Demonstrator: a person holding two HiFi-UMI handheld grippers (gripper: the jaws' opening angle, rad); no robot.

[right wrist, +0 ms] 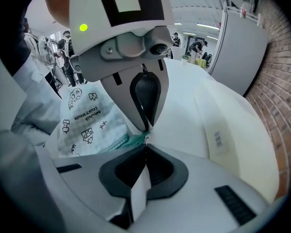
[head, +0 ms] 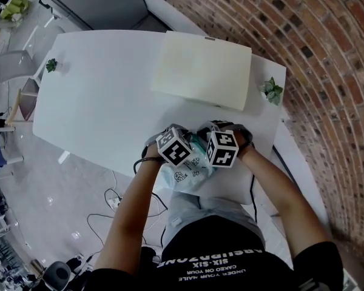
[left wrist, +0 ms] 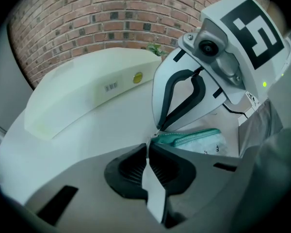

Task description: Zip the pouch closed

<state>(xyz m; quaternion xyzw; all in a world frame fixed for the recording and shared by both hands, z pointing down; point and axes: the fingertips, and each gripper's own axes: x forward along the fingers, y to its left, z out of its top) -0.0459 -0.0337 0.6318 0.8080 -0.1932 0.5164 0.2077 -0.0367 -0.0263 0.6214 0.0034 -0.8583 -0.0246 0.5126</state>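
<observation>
Head view: pouch (head: 185, 173) – pale, translucent film with small cartoon prints – is held up at the near edge of the white table (head: 103, 96), partly over the person's lap, between the two marker cubes. A cream slab (head: 201, 69) lies further back, well apart. Left gripper (left wrist: 149, 145): jaws drawn together, tips pinched at one end of the teal zip (left wrist: 191, 136). Right gripper (right wrist: 145, 141): jaws likewise closed, tips meeting the same zip end from the opposite side. Which pair has the slider and which the tape, I cannot tell. Judgement: the pouch is light, limp and probably slick; it will crumple if pushed – hold the zip tape taut at its end and pull only by the slider tab.
</observation>
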